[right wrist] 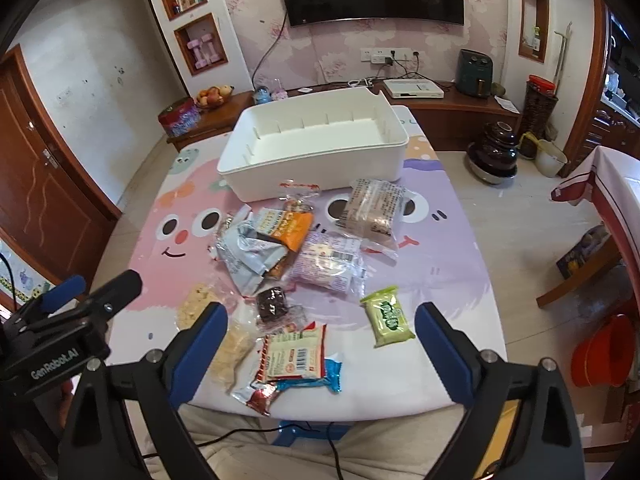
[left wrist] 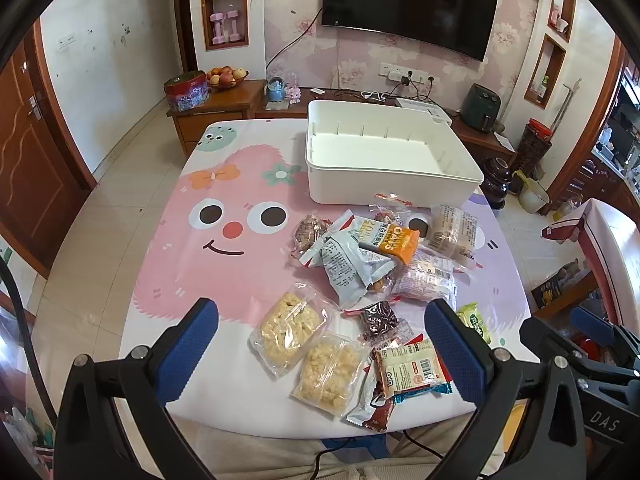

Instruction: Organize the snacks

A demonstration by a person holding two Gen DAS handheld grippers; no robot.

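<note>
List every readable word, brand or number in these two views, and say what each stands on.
"OATS": orange snack packet in the pile.
"DAS": black body of the right gripper, seen from the left wrist view.
"GenRobot.AI": black body of the left gripper, seen from the right wrist view.
Other snack wrappers, the green packet included: print too small or blurred.
</note>
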